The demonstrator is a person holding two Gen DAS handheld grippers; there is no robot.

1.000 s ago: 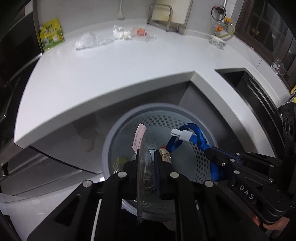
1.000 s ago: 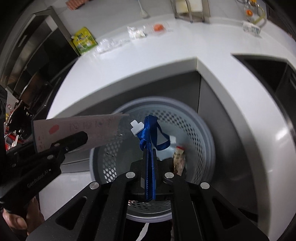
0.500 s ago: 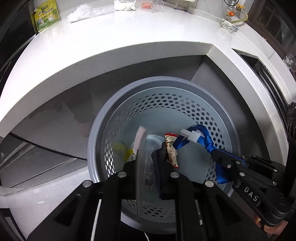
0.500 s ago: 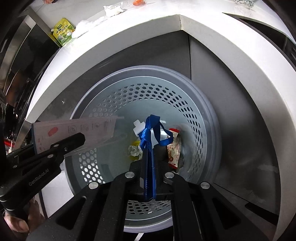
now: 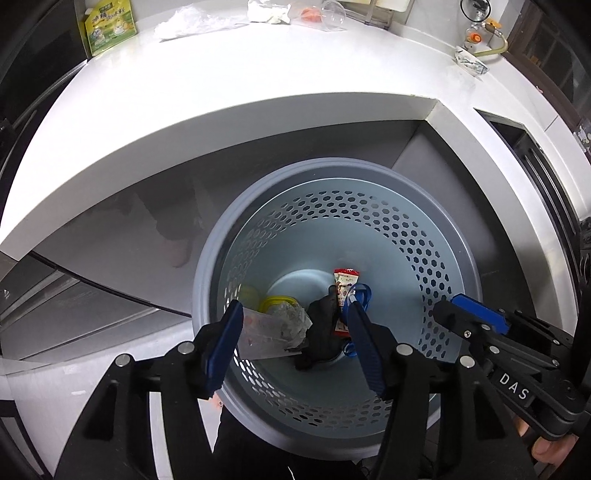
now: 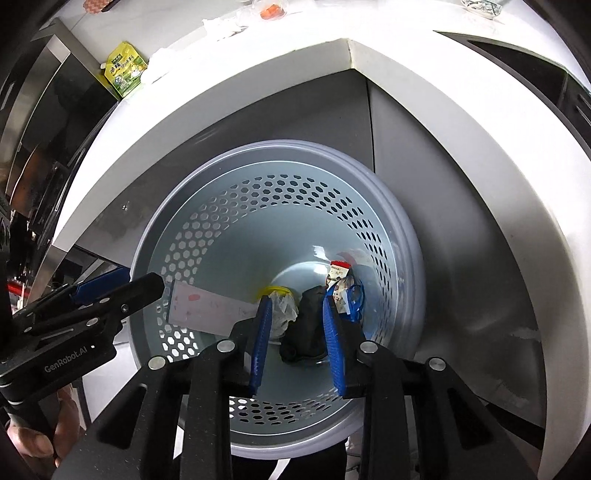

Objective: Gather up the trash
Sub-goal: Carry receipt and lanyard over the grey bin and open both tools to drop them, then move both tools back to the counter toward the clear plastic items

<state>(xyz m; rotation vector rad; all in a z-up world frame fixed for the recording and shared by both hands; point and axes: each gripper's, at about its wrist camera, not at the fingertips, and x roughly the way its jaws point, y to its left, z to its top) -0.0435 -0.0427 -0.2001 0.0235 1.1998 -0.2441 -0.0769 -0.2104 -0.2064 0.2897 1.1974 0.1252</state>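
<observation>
- On the far left of the white counter (image 5: pixel 229 85) a green packet (image 5: pixel 108 26) stood against the wall, with a crumpled clear bag (image 5: pixel 192 25) and a white wad of tissue (image 5: pixel 266 10) further along, all well apart from the bin.
- The left gripper (image 5: pixel 293 345) hung over the grey perforated bin (image 5: pixel 436 258); its jaws had just been opening and stood spread, pinching nothing. The clear flat packet (image 5: pixel 260 334) lay just below its left finger, tipped against the bin wall.
- At the bottom of the bin lay a yellow ring (image 5: pixel 277 300), crumpled paper, a dark lump (image 5: pixel 323 328), a red-topped snack wrapper (image 5: pixel 344 282) and the blue strap (image 6: pixel 355 295).
- The right gripper (image 6: pixel 297 336) also had jaws just parted, the strap already dropped beneath them.
- Everything left on the counter looked light, soft and crinkly; I would pinch the bag at a bunched fold and the green packet by its top edge.
- I could not tell what the dark lump was, and the counter's right end was cut off by the frame.
</observation>
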